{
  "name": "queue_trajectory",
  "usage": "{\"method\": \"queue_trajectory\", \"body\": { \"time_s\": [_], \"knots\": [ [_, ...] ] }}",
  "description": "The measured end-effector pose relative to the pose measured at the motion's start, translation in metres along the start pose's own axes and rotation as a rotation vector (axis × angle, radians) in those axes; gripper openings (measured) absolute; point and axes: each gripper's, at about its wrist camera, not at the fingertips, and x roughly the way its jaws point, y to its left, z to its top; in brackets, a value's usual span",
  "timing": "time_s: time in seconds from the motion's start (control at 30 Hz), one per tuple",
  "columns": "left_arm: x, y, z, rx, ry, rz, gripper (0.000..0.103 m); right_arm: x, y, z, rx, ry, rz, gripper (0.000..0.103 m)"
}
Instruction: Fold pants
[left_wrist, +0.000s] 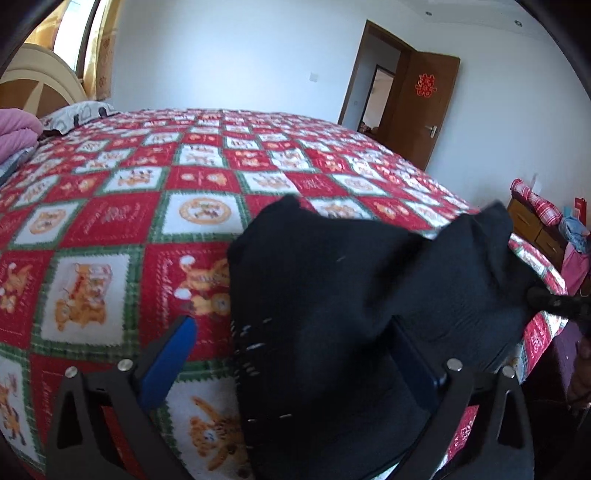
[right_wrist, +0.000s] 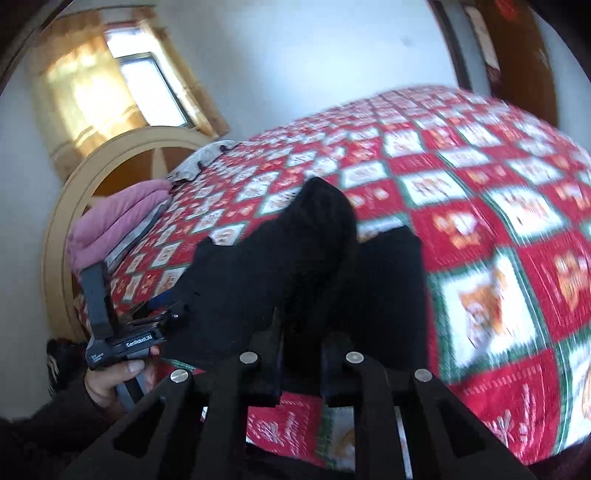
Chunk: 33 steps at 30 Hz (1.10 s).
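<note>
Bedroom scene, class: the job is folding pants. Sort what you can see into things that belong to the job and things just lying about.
Belongs to the job:
- black pants
- left gripper, jaws wide open
- right gripper, shut on the pants
- patterned bedspread, the folding surface

Just lying about:
- pink folded blanket
- pillow
- bedside cabinet
- open door

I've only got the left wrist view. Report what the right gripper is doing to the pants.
Observer: The right gripper has its jaws nearly together, with the black pants pinched between them.
Operator: Now describe my left gripper from that side.
Observer: A hand grips its handle, and the left gripper has its tips at the pants' left edge.
Operator: Give me any markings on it.
Observer: There is white lettering along its body, just above the thumb.
</note>
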Motion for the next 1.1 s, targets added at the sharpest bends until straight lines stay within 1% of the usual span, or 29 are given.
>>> {"method": "queue_trajectory", "body": {
  "time_s": [0.07, 0.1, 0.13, 0.2, 0.23, 0.3, 0.33, 0.37, 0.4, 0.43, 0.47, 0.5, 0.6, 0.67, 0.73, 0.77, 0.8, 0.83, 0.87, 0.93, 1.03, 1.1],
  "knots": [
    [0.003, -0.004, -0.002, 0.012, 0.013, -0.020, 0.103, 0.014, -0.030, -0.004, 0.114, 0.051, -0.059, 0.015],
    [0.003, -0.006, -0.003, 0.020, 0.015, -0.016, 0.103, 0.020, -0.045, -0.007, 0.171, 0.080, -0.065, 0.015],
    [0.002, -0.008, -0.003, 0.030, 0.009, -0.009, 0.103, 0.023, -0.052, -0.009, 0.203, 0.100, -0.035, 0.015],
    [-0.001, -0.008, -0.002, 0.040, -0.001, 0.001, 0.103, 0.021, -0.048, -0.006, 0.170, 0.113, -0.043, 0.016],
    [-0.003, -0.007, -0.001, 0.038, -0.006, 0.008, 0.103, 0.019, -0.043, -0.004, 0.144, 0.112, -0.059, 0.023],
    [-0.014, -0.005, 0.003, 0.041, -0.045, 0.027, 0.103, 0.016, -0.035, -0.002, 0.104, 0.111, -0.117, 0.037],
    [-0.019, -0.004, 0.006, 0.044, -0.066, 0.040, 0.103, 0.012, -0.031, 0.000, 0.078, 0.092, -0.175, 0.046],
    [-0.025, -0.001, 0.011, 0.044, -0.095, 0.050, 0.103, 0.006, -0.026, 0.003, 0.054, 0.063, -0.224, 0.048],
    [-0.027, 0.001, 0.015, 0.041, -0.110, 0.054, 0.103, -0.001, -0.023, 0.007, 0.036, 0.031, -0.253, 0.048],
    [-0.026, 0.004, 0.021, 0.038, -0.116, 0.057, 0.103, -0.009, -0.018, 0.014, 0.022, -0.015, -0.275, 0.048],
    [-0.024, 0.007, 0.027, 0.034, -0.116, 0.061, 0.103, -0.014, -0.016, 0.019, 0.017, -0.044, -0.277, 0.048],
    [-0.020, 0.010, 0.033, 0.031, -0.113, 0.067, 0.103, -0.017, -0.013, 0.026, 0.013, -0.070, -0.258, 0.048],
    [-0.006, 0.014, 0.045, 0.047, -0.113, 0.090, 0.103, -0.006, -0.009, 0.049, 0.023, -0.095, -0.165, 0.048],
    [0.010, 0.014, 0.048, 0.060, -0.077, 0.103, 0.103, 0.014, -0.013, 0.063, 0.056, -0.064, -0.120, 0.048],
    [0.023, 0.016, 0.048, 0.057, -0.054, 0.107, 0.103, 0.038, -0.020, 0.073, 0.117, -0.018, -0.053, 0.048],
    [0.027, 0.016, 0.048, 0.053, -0.048, 0.115, 0.103, 0.055, -0.025, 0.078, 0.149, 0.026, -0.024, 0.046],
    [0.032, 0.018, 0.049, 0.042, -0.037, 0.123, 0.103, 0.064, -0.029, 0.077, 0.169, 0.039, -0.030, 0.036],
    [0.037, 0.021, 0.049, 0.025, -0.019, 0.132, 0.103, 0.068, -0.031, 0.078, 0.172, 0.041, -0.039, 0.010],
    [0.043, 0.026, 0.049, -0.005, 0.003, 0.137, 0.103, 0.069, -0.031, 0.078, 0.164, 0.040, -0.035, 0.010],
    [0.048, 0.032, 0.048, -0.038, 0.016, 0.140, 0.103, 0.055, -0.030, 0.073, 0.136, -0.001, -0.006, 0.009],
    [0.050, 0.029, 0.048, -0.024, 0.015, 0.164, 0.103, 0.034, -0.032, 0.063, 0.086, -0.053, -0.057, 0.009],
    [0.049, 0.026, 0.046, -0.011, 0.009, 0.170, 0.103, 0.030, -0.043, 0.054, 0.110, -0.046, -0.058, 0.008]
  ]
}}
